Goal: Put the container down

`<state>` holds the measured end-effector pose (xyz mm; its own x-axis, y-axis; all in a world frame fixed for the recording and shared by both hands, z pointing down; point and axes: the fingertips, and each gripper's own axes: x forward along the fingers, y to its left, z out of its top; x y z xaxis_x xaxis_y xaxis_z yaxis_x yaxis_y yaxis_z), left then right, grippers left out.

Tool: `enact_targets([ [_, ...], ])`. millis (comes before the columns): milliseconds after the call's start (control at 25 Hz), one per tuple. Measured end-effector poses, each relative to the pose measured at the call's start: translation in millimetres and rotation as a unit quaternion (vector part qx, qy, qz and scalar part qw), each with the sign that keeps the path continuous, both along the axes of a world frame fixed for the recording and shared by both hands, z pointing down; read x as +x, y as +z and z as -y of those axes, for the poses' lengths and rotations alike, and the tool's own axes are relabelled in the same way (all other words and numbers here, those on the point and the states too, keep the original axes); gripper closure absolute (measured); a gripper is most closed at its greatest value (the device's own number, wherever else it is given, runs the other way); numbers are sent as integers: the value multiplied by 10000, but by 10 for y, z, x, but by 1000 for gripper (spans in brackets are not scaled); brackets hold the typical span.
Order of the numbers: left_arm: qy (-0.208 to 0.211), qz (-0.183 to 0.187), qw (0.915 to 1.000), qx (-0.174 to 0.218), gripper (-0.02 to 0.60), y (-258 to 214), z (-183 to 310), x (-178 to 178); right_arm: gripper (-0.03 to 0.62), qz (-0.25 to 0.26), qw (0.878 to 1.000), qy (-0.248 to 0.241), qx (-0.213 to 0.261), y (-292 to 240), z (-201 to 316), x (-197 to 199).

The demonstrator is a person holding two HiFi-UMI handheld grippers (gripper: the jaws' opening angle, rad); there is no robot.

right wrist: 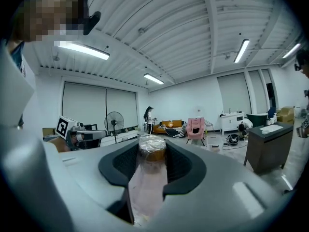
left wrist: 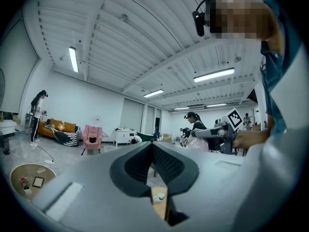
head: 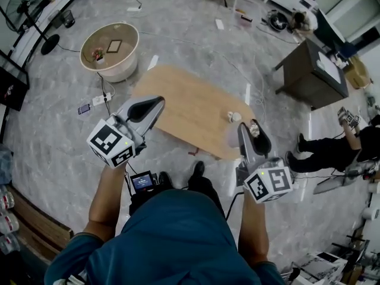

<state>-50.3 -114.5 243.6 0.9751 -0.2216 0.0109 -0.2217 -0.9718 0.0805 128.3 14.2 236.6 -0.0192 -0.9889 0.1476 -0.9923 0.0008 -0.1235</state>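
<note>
Right gripper view: jaws clamped on the translucent container (right wrist: 151, 175), carried clear of any surface. Head view: right gripper (head: 255, 132) hung over the tabletop's (head: 184, 103) near right corner beside small cups (head: 233, 117), probably for set-down. Left gripper (head: 153, 104) jaws closed, empty.

Two grippers (head: 153, 105) (head: 250, 133), one container (right wrist: 147, 178), one wooden table (head: 184, 105), one fan (head: 27, 2).

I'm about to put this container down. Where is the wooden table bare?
The wooden table is bare across its left and middle, from the end by the left gripper to the small white cup. Only the right corner is crowded: the cup stands there, near the right gripper holding the container.
</note>
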Motion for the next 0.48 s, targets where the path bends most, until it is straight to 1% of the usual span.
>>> enact_targets([
  [160,-202,113,9997,-20,584,56,108,53,448,64,9998,-169,-15,82,182,156],
  [480,-825,292,9962,33,584,17,492,113,448,229,9976,-653,-58,212,744,468],
])
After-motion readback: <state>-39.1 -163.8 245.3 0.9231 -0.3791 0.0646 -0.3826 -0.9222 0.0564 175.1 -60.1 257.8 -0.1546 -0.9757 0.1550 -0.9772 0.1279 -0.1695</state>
